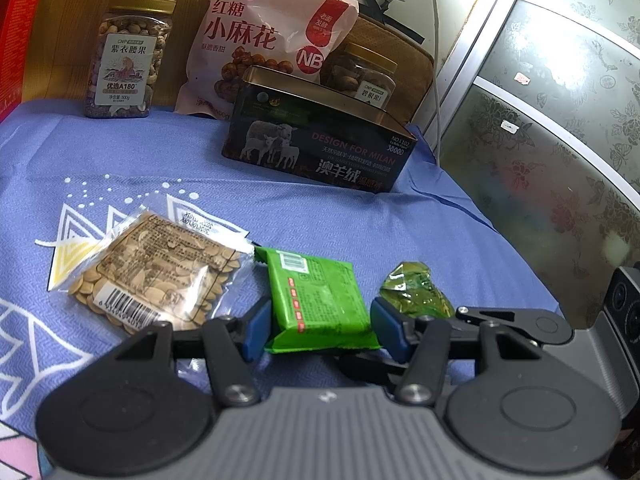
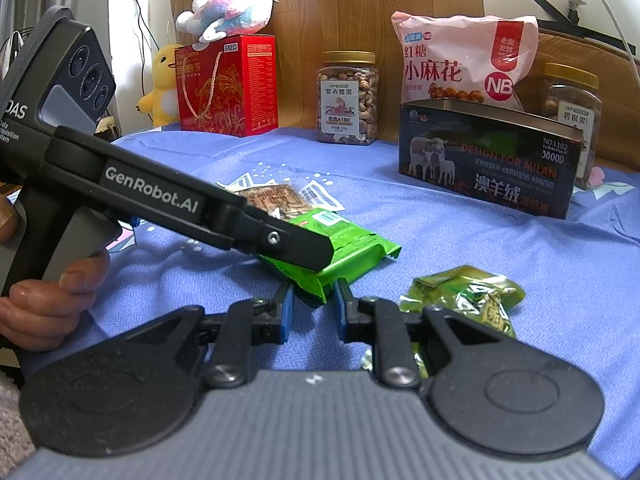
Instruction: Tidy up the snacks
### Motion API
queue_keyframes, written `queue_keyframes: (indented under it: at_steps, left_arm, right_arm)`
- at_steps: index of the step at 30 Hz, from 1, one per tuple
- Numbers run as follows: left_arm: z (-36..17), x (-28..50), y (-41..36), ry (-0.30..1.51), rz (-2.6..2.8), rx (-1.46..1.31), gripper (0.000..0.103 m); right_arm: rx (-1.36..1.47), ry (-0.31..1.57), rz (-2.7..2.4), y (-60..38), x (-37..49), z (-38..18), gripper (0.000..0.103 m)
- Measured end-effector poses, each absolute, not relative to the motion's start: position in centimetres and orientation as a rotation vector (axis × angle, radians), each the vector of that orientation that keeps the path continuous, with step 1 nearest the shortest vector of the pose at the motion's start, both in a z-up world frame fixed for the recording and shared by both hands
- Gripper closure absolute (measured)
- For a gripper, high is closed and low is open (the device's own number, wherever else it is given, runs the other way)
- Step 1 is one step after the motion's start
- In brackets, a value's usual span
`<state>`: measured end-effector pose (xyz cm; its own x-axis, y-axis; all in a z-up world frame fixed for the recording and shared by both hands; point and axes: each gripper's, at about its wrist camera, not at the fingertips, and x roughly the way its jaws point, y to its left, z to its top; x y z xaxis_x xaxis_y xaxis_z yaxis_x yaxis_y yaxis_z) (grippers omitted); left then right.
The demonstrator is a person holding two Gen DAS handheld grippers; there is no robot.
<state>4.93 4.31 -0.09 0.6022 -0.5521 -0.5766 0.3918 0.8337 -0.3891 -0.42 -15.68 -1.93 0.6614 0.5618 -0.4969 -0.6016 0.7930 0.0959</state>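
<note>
1. Three small snacks lie loose on the blue cloth [image 1: 320, 216]: a green packet [image 1: 320, 300], a clear bag of seeds [image 1: 152, 272] and a crinkled green candy [image 1: 416, 292]. Judging by this, most of the sorting is left; the open dark tin [image 1: 320, 136] behind seems the likely place.
2. The green packet sits between the left gripper [image 1: 320, 328] pads, which clamp its sides.
3. The right gripper [image 2: 312, 308] stands narrowly apart at the packet's near corner; whether it pinches it I cannot tell.

The left gripper [image 1: 318, 326] points forward and downward, its blue pads pressed against both sides of a green packet. The right gripper [image 2: 311, 309] pinches that packet's near corner. A hand [image 2: 38, 300] grips the left gripper's handle.
</note>
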Motion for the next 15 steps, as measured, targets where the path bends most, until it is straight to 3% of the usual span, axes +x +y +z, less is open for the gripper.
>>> queue_keyframes:
  at_steps: [15]
  left_arm:
    - [0.39, 4.79, 4.52, 0.739, -0.542, -0.242, 0.055]
  right_arm:
    - [-0.079, 0.516, 0.653, -15.81, -0.64, -2.01, 0.083]
